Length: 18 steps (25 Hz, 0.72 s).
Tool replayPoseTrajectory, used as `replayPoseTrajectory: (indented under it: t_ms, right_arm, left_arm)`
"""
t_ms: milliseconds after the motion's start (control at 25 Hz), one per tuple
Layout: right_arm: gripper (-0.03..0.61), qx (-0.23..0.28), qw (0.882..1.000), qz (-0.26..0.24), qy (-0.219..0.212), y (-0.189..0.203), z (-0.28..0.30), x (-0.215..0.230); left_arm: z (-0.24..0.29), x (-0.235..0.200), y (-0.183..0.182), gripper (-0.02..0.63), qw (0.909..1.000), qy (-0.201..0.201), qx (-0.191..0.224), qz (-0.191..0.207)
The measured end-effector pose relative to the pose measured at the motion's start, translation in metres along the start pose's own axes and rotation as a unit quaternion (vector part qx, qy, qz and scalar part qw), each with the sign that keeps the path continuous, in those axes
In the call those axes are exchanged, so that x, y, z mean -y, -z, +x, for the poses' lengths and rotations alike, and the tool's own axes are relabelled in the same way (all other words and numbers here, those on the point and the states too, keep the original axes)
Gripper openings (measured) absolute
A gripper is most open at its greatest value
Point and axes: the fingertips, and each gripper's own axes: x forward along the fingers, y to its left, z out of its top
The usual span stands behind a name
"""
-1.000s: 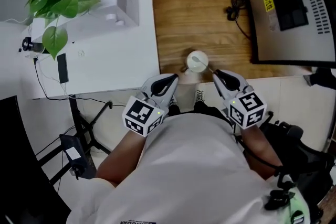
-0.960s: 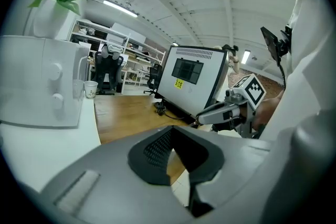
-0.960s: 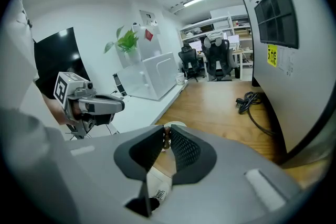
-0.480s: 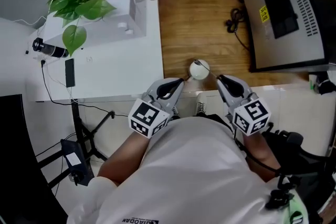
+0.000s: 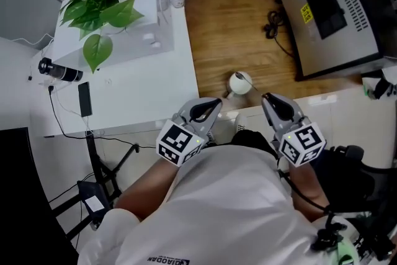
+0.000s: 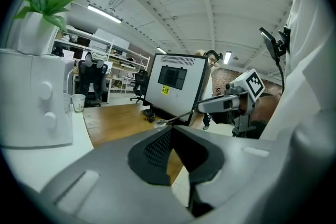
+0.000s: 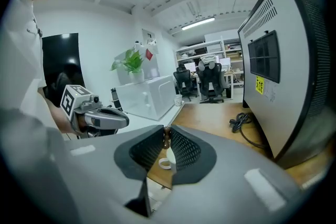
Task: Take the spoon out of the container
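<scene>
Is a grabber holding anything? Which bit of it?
Yes. The right gripper pinches the spoon in its jaws, by the end of its handle. The left gripper holds nothing.

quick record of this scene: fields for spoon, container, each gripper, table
spoon: held by its handle in the right gripper, bowl end free in the air
container: white cup, upright near the front edge of the wooden table
right gripper: shut on the spoon
left gripper: shut, empty, apart from the cup
wooden table: also bears a black cable and a monitor
</scene>
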Motion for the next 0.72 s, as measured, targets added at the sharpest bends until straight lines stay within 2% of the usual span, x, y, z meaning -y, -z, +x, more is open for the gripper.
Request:
replayPoseTrajectory:
  t_ms: [120,360,720]
  right_arm:
    - [0.051,0.005,1.0,-0.004,0.005,0.002,-0.005,-0.006]
    - [0.051,0.002,1.0,-0.024,-0.019,0.008,-0.016,-0.021]
    - [0.051,0.009,0.997,-0.047,-0.059,0.029,-0.079,-0.011]
  left_arm:
    - [-0.005,0.0,0.002,0.005,1.0,0.0,0.003,0.006]
    - [-0.015,0.02,0.004,0.005,0.9996,-0.018,0.02,0.006]
    - [-0.01,0.082,0.021,0.005,0.9963,-0.078,0.034,-0.011]
